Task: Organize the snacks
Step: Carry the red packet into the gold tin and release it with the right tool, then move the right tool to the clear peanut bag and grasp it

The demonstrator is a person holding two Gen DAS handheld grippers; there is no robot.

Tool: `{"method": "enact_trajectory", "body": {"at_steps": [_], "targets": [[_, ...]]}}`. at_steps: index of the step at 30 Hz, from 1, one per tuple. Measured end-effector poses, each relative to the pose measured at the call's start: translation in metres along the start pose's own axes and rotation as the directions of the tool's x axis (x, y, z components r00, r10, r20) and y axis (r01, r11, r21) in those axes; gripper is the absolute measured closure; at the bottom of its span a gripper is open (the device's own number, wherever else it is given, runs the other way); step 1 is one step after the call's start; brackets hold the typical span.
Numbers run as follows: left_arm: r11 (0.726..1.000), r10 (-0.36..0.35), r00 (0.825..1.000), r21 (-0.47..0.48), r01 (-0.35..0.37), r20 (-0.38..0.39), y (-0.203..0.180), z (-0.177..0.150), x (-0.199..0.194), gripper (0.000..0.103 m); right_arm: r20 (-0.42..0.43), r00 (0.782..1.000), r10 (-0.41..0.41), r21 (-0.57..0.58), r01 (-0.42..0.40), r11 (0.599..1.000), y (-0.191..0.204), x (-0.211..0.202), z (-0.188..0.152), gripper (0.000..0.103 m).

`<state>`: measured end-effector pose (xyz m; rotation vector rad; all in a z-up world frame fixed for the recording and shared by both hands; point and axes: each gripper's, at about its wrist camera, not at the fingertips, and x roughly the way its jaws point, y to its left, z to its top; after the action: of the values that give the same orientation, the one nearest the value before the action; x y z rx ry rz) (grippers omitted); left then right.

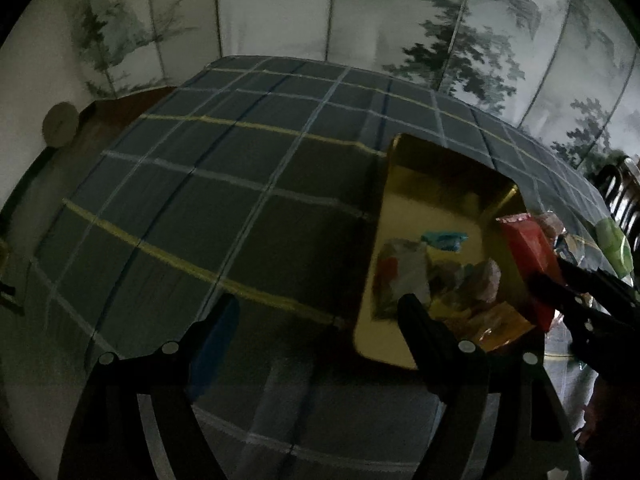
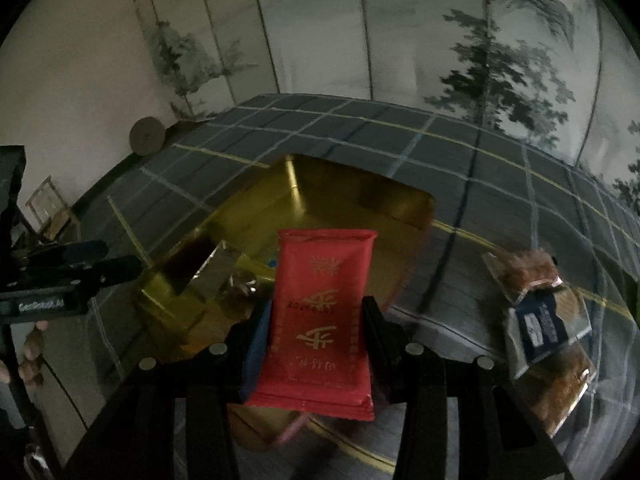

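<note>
Right claw (image 2: 316,320) was closed on a red snack packet (image 2: 322,312), fingers pressing its two long sides, packet upright with gold characters facing the camera; it hung above the near edge of the gold tin (image 2: 360,200), which sat on the plaid-covered desk (image 2: 460,152); left claw (image 1: 320,312) was spread wide and held nothing — poised over the cloth just left of the tin (image 1: 432,184); the left wrist view showed the same red packet (image 1: 532,256) in the right claw (image 1: 556,280) over the tin's right rim; inside the tin lay several wrapped snacks — a teal one (image 1: 446,240), a white-and-red one (image 1: 404,268), an orange one (image 1: 500,324) — too blurred to identify further; on the desk to the right of the tin lay clear-wrapped brown snacks (image 2: 536,276), one with a dark blue label (image 2: 542,326), well apart from the held packet; lighting was dim.
</note>
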<state>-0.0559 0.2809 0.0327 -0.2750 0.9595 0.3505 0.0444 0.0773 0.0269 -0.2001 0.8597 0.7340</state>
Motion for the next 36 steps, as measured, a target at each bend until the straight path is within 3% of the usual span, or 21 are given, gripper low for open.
{"method": "enact_trajectory", "body": {"at_steps": [9,18,26,30,36], "targets": [[0.998,0.066,0.998,-0.023,-0.066,0.000,0.015,-0.015,-0.008,0.025,-0.027,1.000,0.000,-0.038,-0.001,0.999,0.014,0.024,0.015,0.058],[0.998,0.055,0.998,-0.014,-0.055,-0.014,0.010,-0.015,-0.007,0.025,-0.043,0.999,-0.009,-0.059,0.007,0.998,0.018,0.031,0.013,0.058],[1.000,0.022,1.000,0.009,-0.022,-0.006,-0.007,-0.013,-0.011,0.025,0.034,0.999,0.013,-0.007,-0.013,1.000,0.008,0.004,0.010,0.057],[1.000,-0.002,1.000,0.024,0.002,0.001,-0.018,-0.012,-0.013,0.025,0.045,0.999,-0.029,0.028,0.028,0.999,-0.014,-0.016,0.001,0.057],[0.997,-0.043,0.999,0.059,0.043,0.000,-0.038,-0.011,-0.011,0.025,-0.030,0.979,-0.202,0.170,0.204,0.964,-0.083,-0.040,-0.024,0.057]]}}
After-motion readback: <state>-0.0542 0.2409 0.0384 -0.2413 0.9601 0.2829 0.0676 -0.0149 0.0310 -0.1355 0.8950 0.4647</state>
